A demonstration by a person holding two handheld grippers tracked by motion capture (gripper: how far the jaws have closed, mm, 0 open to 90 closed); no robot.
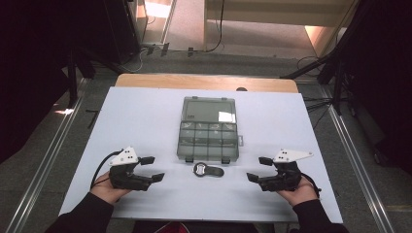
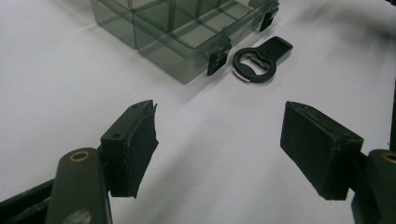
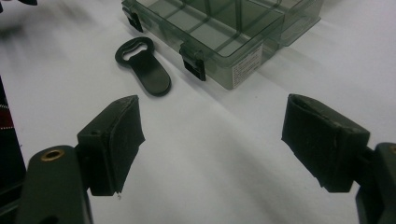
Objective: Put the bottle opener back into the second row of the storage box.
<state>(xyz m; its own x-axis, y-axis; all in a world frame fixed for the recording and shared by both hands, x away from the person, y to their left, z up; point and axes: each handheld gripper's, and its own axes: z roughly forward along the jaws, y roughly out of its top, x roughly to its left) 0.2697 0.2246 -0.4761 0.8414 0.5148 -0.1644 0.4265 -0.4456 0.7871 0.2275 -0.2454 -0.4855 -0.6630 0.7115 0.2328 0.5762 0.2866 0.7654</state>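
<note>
High view: bottle opener [image 1: 208, 170] lies flat on the white tabletop [image 1: 145, 111], lower centre of frame, just below the front edge of the open compartment box [image 1: 208, 130], close to it but apart. Left hand-held gripper [image 1: 152, 168] sits lower left, right hand-held gripper [image 1: 258, 169] lower right, both resting low near the tabletop and pointed inward toward the centre, jaws spread wide, nothing between them. Opener's long axis runs roughly left-right across the frame, ring head to the left, handle tab to the right. It sits between the two grippers at about the same height in frame; the two gaps look about equal, can't tell which is nearer. Left gripper view: opener [image 2: 261, 61] upper right of centre, beyond the jaws, ring end nearer the box latch [image 2: 217, 62], handle pointing away to upper right. Right gripper view: opener [image 3: 145, 66] upper left, handle end pointing toward the jaws, ring end farther off. Judgement: the coming move likely turns on the handle tab facing the right gripper, so that side has the easier straight-in reach.
</note>
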